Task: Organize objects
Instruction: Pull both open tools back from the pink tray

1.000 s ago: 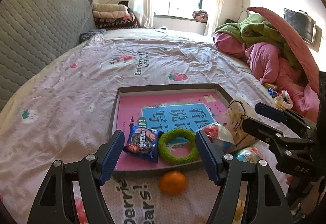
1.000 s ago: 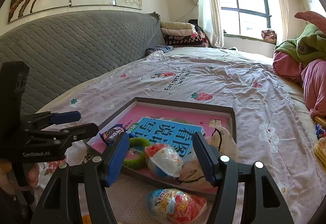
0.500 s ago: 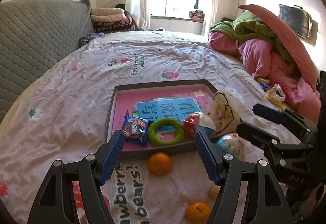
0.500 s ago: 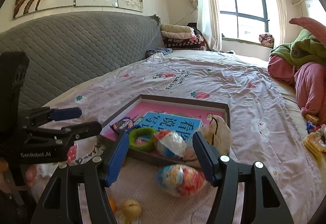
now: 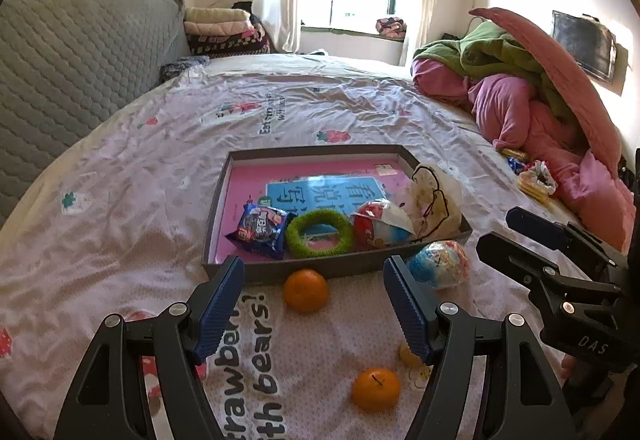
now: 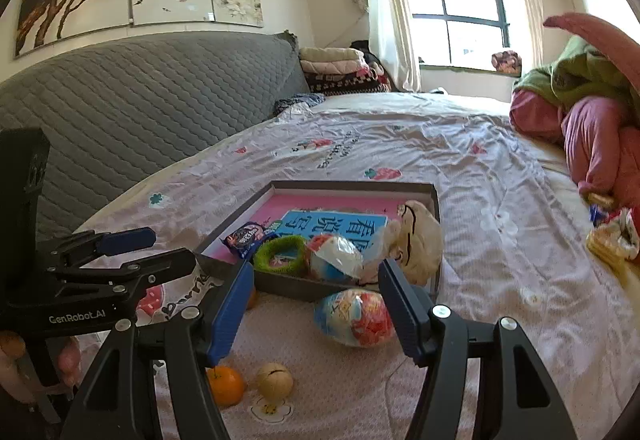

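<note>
A shallow grey tray [image 5: 320,270] [image 6: 288,288] lies on the bed with a pink book, a blue cookie packet [image 5: 260,228], a green ring [image 5: 320,232], a wrapped egg toy [image 5: 380,226] and a cream plush [image 5: 436,199] in it. In front of the tray lie an orange [image 5: 306,290], a colourful wrapped egg [image 5: 440,264] [image 6: 354,316], a second orange [image 5: 376,388] [image 6: 226,386] and a small yellow ball [image 6: 274,380]. My left gripper [image 5: 314,304] is open and empty over the near orange. My right gripper [image 6: 316,304] is open and empty around the view of the colourful egg.
A grey quilted headboard [image 6: 140,107] runs along the left. Pink and green bedding [image 5: 520,91] is heaped at the right, with snack wrappers [image 5: 534,179] beside it. Folded blankets [image 5: 224,27] are stacked by the window. A hand [image 6: 68,360] holds the left gripper.
Both grippers have drawn back from the tray, so the oranges, the yellow ball and the colourful egg on the sheet have come into view. Both stay open.
</note>
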